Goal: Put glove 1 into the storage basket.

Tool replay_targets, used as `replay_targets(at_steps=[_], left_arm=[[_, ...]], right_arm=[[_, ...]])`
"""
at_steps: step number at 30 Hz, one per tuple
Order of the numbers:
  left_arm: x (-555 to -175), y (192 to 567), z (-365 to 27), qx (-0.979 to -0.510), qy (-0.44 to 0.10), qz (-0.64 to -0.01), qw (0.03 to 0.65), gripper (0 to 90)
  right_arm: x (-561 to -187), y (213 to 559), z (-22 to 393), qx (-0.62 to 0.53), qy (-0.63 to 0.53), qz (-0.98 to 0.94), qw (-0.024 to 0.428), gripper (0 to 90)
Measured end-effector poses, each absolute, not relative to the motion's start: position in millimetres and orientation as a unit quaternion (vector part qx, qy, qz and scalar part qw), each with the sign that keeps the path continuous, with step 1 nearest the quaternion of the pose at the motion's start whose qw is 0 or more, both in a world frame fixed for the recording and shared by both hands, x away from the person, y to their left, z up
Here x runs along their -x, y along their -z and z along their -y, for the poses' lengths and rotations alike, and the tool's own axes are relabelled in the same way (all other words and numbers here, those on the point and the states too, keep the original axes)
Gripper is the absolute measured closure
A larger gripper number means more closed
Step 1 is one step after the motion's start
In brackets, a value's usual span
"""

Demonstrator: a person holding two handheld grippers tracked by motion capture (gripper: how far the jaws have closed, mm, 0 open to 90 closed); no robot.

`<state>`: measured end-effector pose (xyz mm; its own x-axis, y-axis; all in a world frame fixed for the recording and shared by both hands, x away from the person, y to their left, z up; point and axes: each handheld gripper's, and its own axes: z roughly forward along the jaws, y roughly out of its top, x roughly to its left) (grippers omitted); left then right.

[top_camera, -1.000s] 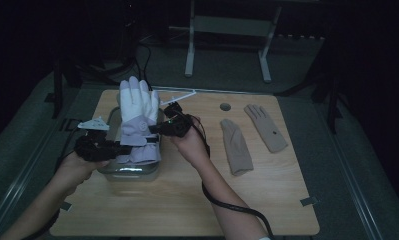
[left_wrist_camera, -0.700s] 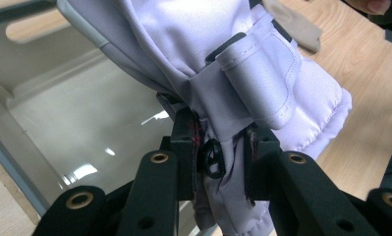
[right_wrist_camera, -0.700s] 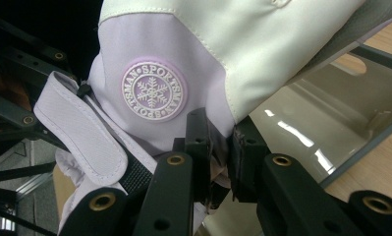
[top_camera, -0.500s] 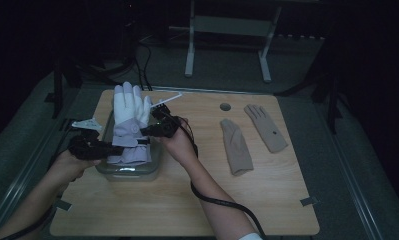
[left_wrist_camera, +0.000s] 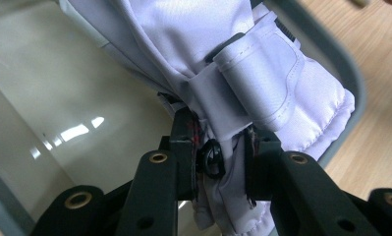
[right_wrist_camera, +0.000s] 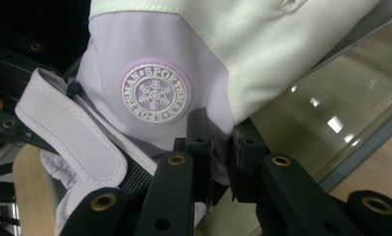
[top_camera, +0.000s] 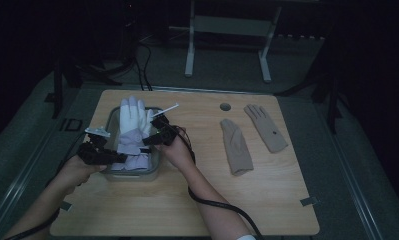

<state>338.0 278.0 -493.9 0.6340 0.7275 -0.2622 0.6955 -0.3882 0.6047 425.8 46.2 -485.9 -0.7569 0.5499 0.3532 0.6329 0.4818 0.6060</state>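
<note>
I hold a puffy white and purple glove (top_camera: 132, 132) with both of my grippers, right over a clear tub (top_camera: 154, 160) on the wooden table (top_camera: 187, 210). My left gripper (top_camera: 112, 157) is clamped on the cuff of the glove (left_wrist_camera: 262, 93), and my right gripper (top_camera: 152, 141) is clamped on the edge near the round snowflake badge (right_wrist_camera: 155, 93). The glove's fingers point up and away from me. I think the glove is soft and light, so it will bend and flop if I grab only one spot. The cloth looks smooth and maybe a bit slippery, so the thick cuff and the strap are good places to pinch. It will not break. The tub looks hard and shiny inside. Two thin tan gloves (top_camera: 237, 147) lie flat on the table, well apart from the tub. The room around the table is dark, with a metal stand (top_camera: 227, 25) at the back.
</note>
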Motion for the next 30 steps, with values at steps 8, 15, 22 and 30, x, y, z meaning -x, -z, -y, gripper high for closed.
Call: replay_targets(at_steps=[8, 15, 22, 30], left_arm=[[-338.9, 498.7, -272.3, -0.839, -0.027, -0.432, 0.329, 67.4], [-337.4, 499.0, -267.6, -0.842, -0.047, -0.435, 0.317, 53.7], [-330.6, 490.0, -271.6, -0.822, -0.083, -0.448, 0.341, 41.1], [-326.3, 486.8, -266.4, -0.810, -0.096, -0.443, 0.373, 40.2]], right_arm=[[-427.1, 500.9, -51.3, 0.360, 0.347, 0.864, 0.060, 81.2], [-427.8, 501.4, -53.5, 0.365, 0.339, 0.865, 0.059, 81.3], [-425.9, 503.4, -59.6, 0.364, 0.318, 0.874, 0.042, 81.3], [-425.1, 503.3, -68.3, 0.354, 0.291, 0.889, 0.016, 77.9]])
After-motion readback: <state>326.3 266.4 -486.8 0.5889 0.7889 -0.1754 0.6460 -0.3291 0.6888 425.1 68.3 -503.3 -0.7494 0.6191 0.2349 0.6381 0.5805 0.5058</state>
